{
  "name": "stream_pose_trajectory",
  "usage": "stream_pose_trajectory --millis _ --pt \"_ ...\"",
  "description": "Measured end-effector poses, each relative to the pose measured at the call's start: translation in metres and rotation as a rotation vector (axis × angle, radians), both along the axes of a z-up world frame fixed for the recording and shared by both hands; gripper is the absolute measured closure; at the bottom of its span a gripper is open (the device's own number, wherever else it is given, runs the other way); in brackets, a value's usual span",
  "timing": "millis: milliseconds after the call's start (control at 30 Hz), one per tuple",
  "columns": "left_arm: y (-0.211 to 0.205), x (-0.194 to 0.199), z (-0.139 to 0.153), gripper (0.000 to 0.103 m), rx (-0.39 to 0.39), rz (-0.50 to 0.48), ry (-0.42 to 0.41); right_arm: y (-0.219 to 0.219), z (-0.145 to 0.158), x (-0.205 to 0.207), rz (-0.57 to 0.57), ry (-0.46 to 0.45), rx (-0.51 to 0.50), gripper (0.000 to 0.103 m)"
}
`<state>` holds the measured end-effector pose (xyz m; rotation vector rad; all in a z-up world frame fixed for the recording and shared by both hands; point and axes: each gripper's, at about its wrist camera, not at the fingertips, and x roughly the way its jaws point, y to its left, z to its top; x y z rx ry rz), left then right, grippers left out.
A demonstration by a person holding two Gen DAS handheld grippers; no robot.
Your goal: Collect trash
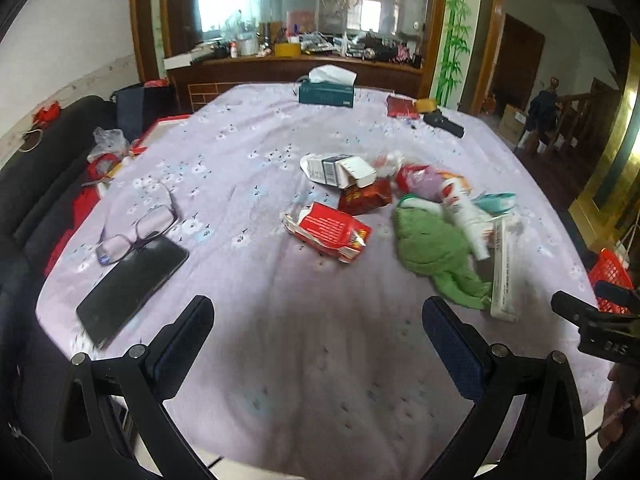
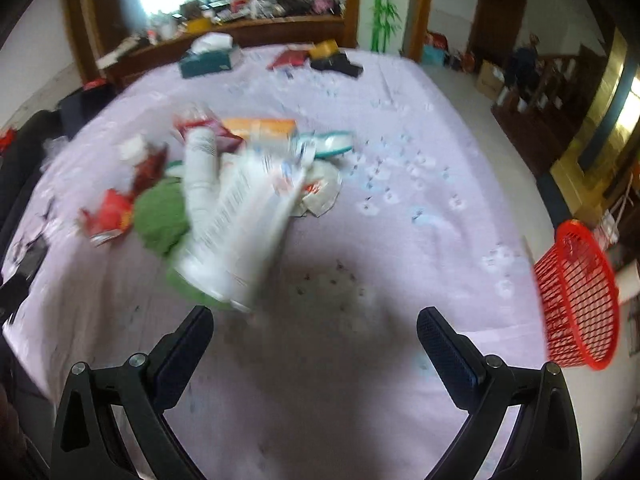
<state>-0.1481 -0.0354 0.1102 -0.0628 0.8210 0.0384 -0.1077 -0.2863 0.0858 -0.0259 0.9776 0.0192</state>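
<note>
A heap of trash lies mid-table on the lilac cloth: a torn red carton (image 1: 330,231), a white cigarette box (image 1: 338,168), a red snack wrapper (image 1: 366,198), a green cloth (image 1: 434,246), a white tube (image 1: 468,216) and a long white box (image 1: 503,268). My left gripper (image 1: 318,334) hovers open over bare cloth in front of the heap. In the blurred right wrist view, the white tube (image 2: 202,168) and long white box (image 2: 248,220) lie just beyond my open right gripper (image 2: 316,340). A red mesh basket (image 2: 578,296) stands off the table's right edge.
Glasses (image 1: 138,232) rest on a black phone (image 1: 130,284) at the left. A teal tissue box (image 1: 326,92), a red packet (image 1: 402,106) and a black case (image 1: 444,122) sit at the far edge. A dark sofa (image 1: 36,184) flanks the left side. The red basket (image 1: 610,280) shows at right.
</note>
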Motion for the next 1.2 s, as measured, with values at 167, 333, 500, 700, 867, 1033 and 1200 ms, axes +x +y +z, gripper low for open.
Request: stream_pose_trajectory --millis 167,333,500,700,867,1033,1200 --pt "-0.031 -0.021 0.009 0.0 0.016 -0.013 -0.032 -0.019 0.028 -0.022 0.047 -0.067 0.003 0.0" --pt "-0.052 -0.024 0.025 0.0 0.046 -0.021 -0.064 -0.028 0.04 -0.027 0.074 -0.094 0.015 0.0" --pt "-0.061 -0.025 0.031 0.0 0.052 -0.013 -0.07 -0.033 0.048 -0.03 0.097 -0.119 0.019 0.0" --pt "-0.069 -0.027 0.038 0.0 0.069 -0.003 -0.087 -0.04 0.053 -0.025 0.113 -0.129 0.032 0.0" --pt "-0.071 -0.029 0.038 0.0 0.071 0.003 -0.092 -0.042 0.055 -0.022 0.134 -0.132 0.034 0.0" --pt "-0.073 -0.028 0.04 0.0 0.068 0.014 -0.093 -0.04 0.056 -0.02 0.158 -0.131 0.028 0.0" --pt "-0.075 -0.029 0.041 0.0 0.07 0.026 -0.101 -0.039 0.058 -0.019 0.172 -0.141 0.024 0.0"
